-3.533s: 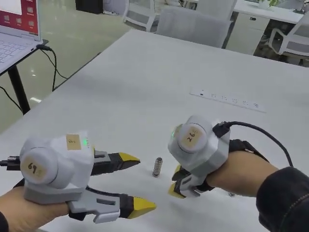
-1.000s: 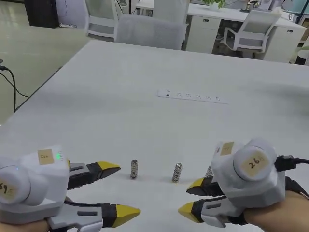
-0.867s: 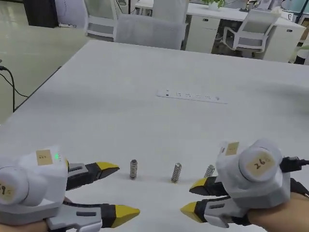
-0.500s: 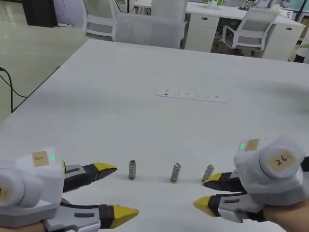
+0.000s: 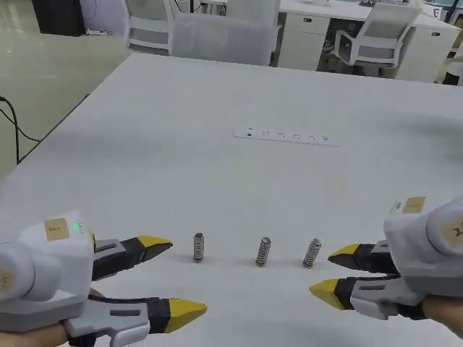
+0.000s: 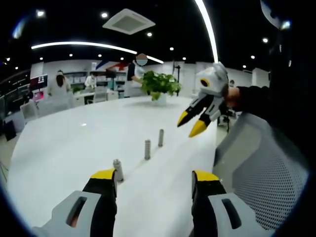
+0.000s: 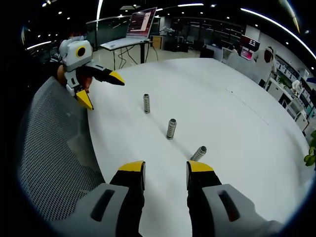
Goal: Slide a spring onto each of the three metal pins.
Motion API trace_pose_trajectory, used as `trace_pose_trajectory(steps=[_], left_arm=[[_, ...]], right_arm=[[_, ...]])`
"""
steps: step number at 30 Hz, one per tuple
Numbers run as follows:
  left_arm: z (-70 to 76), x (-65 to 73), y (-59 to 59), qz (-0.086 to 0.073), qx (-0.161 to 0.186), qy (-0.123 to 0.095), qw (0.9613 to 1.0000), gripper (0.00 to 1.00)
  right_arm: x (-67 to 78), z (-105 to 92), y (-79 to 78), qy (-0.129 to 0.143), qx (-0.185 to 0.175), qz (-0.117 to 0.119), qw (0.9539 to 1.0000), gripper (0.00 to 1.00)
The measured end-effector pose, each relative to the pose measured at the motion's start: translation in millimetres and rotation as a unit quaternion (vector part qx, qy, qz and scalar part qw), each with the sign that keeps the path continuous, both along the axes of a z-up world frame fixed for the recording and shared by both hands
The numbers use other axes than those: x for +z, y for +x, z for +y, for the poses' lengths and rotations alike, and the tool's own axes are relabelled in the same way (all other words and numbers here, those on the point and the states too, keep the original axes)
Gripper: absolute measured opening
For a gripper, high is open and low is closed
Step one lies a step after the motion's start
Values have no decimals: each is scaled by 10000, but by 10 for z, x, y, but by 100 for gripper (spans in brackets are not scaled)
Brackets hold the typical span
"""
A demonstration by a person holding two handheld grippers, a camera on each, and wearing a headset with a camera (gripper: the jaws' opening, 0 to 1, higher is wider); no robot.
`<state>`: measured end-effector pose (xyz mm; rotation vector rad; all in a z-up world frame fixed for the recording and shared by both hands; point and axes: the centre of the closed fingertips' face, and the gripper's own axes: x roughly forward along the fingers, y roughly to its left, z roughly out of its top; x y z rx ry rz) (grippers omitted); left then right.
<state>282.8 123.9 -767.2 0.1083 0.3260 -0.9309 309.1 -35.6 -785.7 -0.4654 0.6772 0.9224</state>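
Frankly, you can't make out pins inside the three springs (image 5: pixel 264 251); the rightmost spring (image 7: pixel 199 153) leans. Left claw (image 5: pixel 173 276) and right claw (image 5: pixel 331 271) gape apart, empty.

**Three springs in a row on the white surface (image 5: pixel 217 166)**

Three short grey metal coil springs stand in a line across the lower middle of the head view, roughly evenly spaced and none touching another. The left spring (image 5: pixel 199 247) stands upright. The middle spring (image 5: pixel 264 251) leans very slightly. The right spring (image 5: pixel 312 254) tilts plainly, its top toward the right of the frame. In the right gripper view the tilted one sits lowest, just below centre, and the row runs up and to the left from it.
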Motion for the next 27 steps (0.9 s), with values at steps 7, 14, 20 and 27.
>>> trace_pose_trajectory(steps=[7,14,20,27], left_arm=[[-3,-1,3,14,30,-8,10000,57],[10,0,9,23,72,-16,10000,58],[16,0,14,28,92,-29,9999,59],[32,-4,28,61,146,-60,9999,62]], right_arm=[[-16,-82,15,42,-139,-81,9999,41],[-46,-157,31,41,-285,-117,9995,49],[-24,-186,56,114,-399,-207,9989,58],[-36,-202,71,131,-479,-249,9985,65]])
